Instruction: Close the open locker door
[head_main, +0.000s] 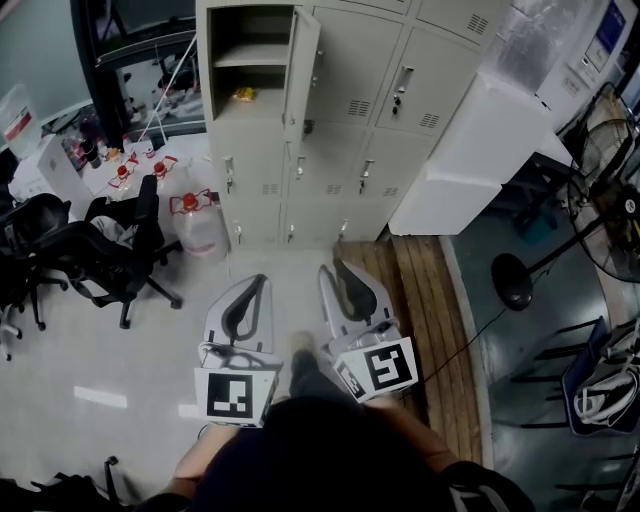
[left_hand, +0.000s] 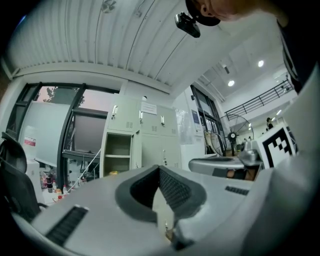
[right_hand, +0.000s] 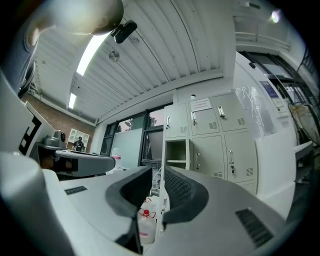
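A bank of beige lockers (head_main: 370, 130) stands across the floor ahead of me. The top-left compartment (head_main: 250, 55) is open, and its door (head_main: 302, 70) swings out toward me, nearly edge-on. A small yellow item (head_main: 243, 95) lies on its lower shelf. Both grippers hover low over the floor, well short of the lockers. My left gripper (head_main: 262, 280) is shut, its tips touching and nothing held. My right gripper (head_main: 335, 268) stands beside it with a narrow gap and nothing between the jaws. The open compartment (left_hand: 117, 152) appears beyond the left gripper (left_hand: 159, 169), and also as the open compartment (right_hand: 176, 152) beyond the right gripper (right_hand: 157, 172).
Black office chairs (head_main: 110, 250) and a water jug with a red cap (head_main: 195, 225) stand left of the lockers. A white cabinet (head_main: 470, 160) leans against them on the right. A wooden platform (head_main: 420, 300) and a standing fan (head_main: 610, 200) with its round base (head_main: 512, 282) lie to the right.
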